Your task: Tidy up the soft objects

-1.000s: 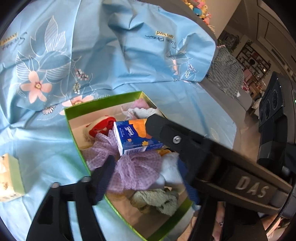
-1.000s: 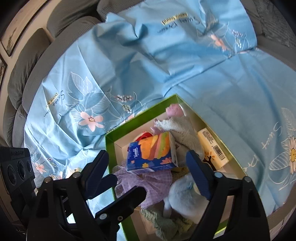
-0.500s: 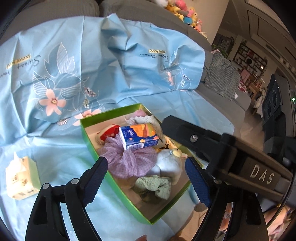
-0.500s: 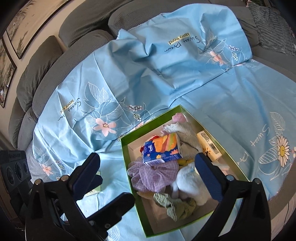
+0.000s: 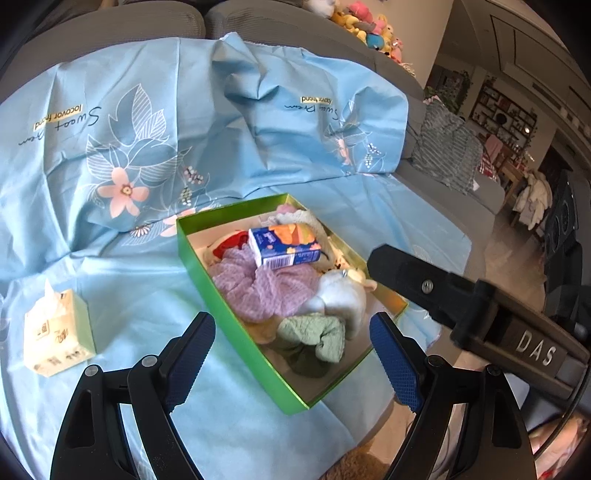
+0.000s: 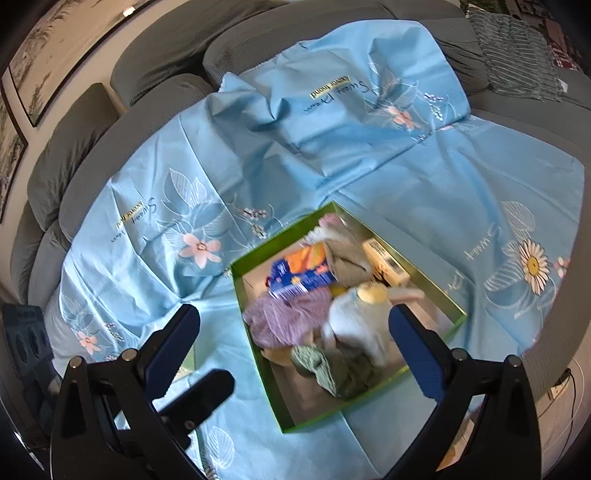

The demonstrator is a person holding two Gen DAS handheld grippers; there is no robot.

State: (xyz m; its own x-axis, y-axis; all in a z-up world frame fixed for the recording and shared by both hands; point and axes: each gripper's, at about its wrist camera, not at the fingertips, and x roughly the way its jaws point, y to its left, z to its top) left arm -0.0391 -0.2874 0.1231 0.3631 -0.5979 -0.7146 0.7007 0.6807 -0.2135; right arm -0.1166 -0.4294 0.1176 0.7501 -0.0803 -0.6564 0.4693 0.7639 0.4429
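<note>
A green box (image 5: 236,325) (image 6: 255,354) sits on a blue flowered sheet over a sofa. It holds a blue-orange tissue pack (image 5: 282,245) (image 6: 301,273), a purple scrunchie (image 5: 264,286) (image 6: 286,321), a white plush toy (image 5: 341,295) (image 6: 356,321), a green cloth (image 5: 317,336) (image 6: 325,369), a red item (image 5: 231,243) and a grey-white cloth (image 6: 343,253). My left gripper (image 5: 291,362) is open and empty, above the box's near end. My right gripper (image 6: 295,350) is open and empty, also raised over the box.
A cream tissue pack (image 5: 55,332) lies on the sheet left of the box. The right gripper's arm (image 5: 480,314) crosses the left wrist view at right. Grey sofa cushions (image 6: 85,122) rise behind. A striped pillow (image 5: 447,151) and plush toys (image 5: 373,33) sit far back.
Both grippers have pulled up and back from the box, so it looks smaller and farther. The tissue pack stays on top of the purple scrunchie.
</note>
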